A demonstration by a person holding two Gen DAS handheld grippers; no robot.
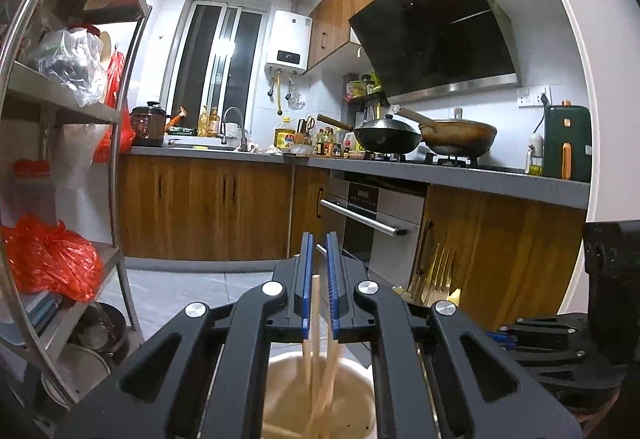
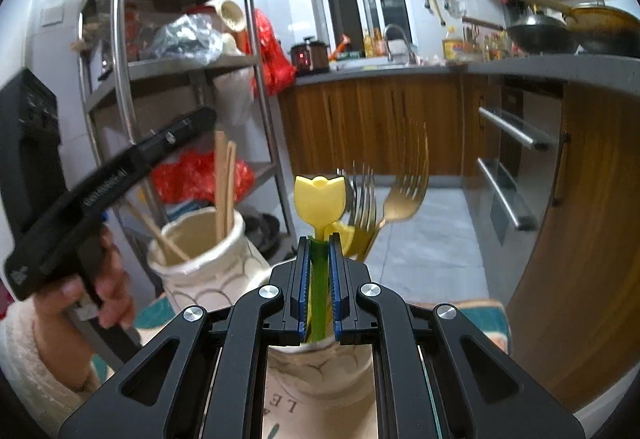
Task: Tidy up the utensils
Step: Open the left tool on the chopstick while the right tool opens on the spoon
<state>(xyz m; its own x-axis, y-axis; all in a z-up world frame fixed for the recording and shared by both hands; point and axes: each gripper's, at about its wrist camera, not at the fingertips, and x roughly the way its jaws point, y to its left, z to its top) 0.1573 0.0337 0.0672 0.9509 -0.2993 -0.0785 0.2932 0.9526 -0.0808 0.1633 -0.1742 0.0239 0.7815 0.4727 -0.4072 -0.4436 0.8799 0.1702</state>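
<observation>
A pair of pale wooden chopsticks (image 1: pixel 316 323) stands between the blue-padded fingers of the left claw (image 1: pixel 319 239), lower ends down inside a cream ceramic holder with a scale pattern (image 1: pixel 352 371) directly beneath that claw. The fingers sit narrowly apart around the sticks; whether the pads actually press them cannot be told. From the right wrist view the same chopsticks (image 2: pixel 225 183) rise upright out of that holder (image 2: pixel 208 271), with the left claw's black body held by a hand (image 2: pixel 102 291) to the left.

The right claw (image 2: pixel 320 239) is pinching the green stem of a utensil topped with a yellow tulip-shaped plastic head (image 2: pixel 320 201), the head rising just above the fingertips. Just to the right of them, a cluster of gold and silver metal forks (image 2: pixel 384 199) stands tines up, blurred. A second cream holder with printed lettering (image 2: pixel 324 379) lies below this claw.

Beyond both claws are a steel shelf rack (image 2: pixel 120 39) with red plastic bags, wooden cabinets (image 1: pixel 200 207) and two woks (image 1: pixel 424 137) on the stove.
</observation>
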